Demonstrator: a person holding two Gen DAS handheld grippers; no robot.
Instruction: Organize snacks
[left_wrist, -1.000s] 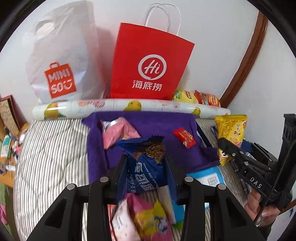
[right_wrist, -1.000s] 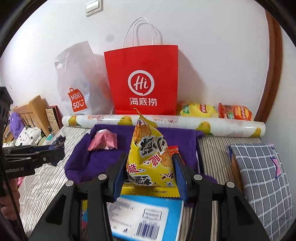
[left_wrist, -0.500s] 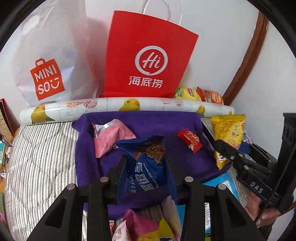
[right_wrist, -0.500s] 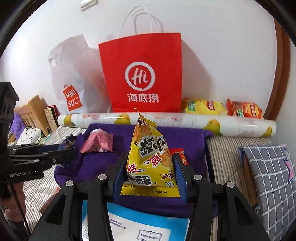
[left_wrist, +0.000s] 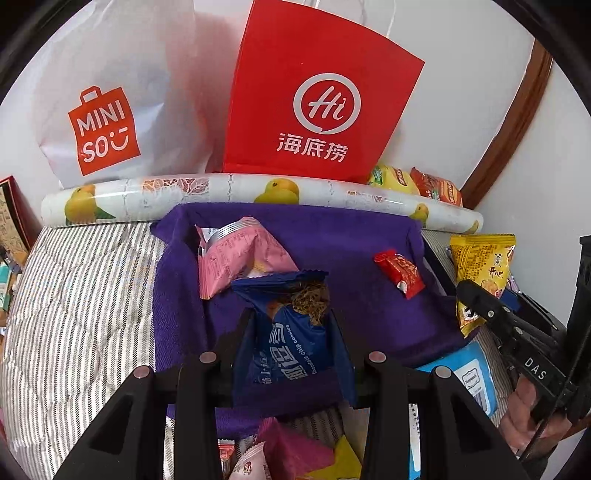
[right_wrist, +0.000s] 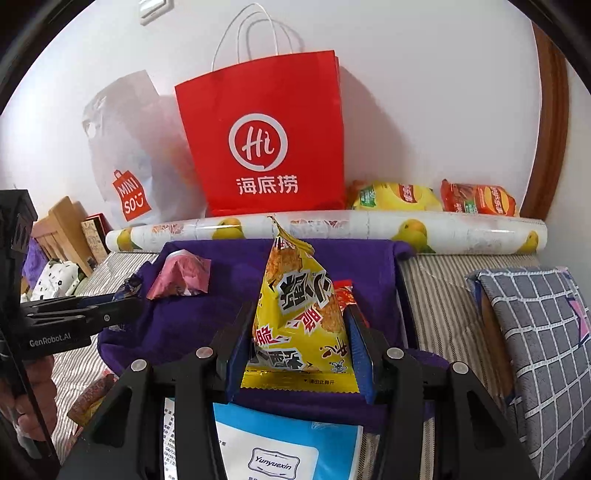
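Observation:
My left gripper (left_wrist: 291, 328) is shut on a blue cookie packet (left_wrist: 295, 332), held over the near edge of a purple towel (left_wrist: 347, 240). On the towel lie a pink packet (left_wrist: 236, 258) and a small red packet (left_wrist: 400, 273). My right gripper (right_wrist: 299, 325) is shut on a yellow snack bag (right_wrist: 303, 314), also above the purple towel (right_wrist: 229, 258). The right gripper (left_wrist: 476, 299) shows at the right of the left wrist view. The left gripper (right_wrist: 129, 306) shows at the left of the right wrist view, beside the pink packet (right_wrist: 181, 277).
A red paper bag (right_wrist: 266, 136) and a white plastic bag (left_wrist: 99, 110) stand against the wall behind a fruit-print roll (right_wrist: 332, 229). Two snack packs (right_wrist: 432, 197) lie behind the roll. A blue-and-white package (right_wrist: 288, 446), several loose snacks (left_wrist: 291, 450) and a checked pillow (right_wrist: 535, 332) lie on the striped bed.
Both grippers have moved forward and down over the purple towel, each still holding its packet. The bags and roll look nearer and larger.

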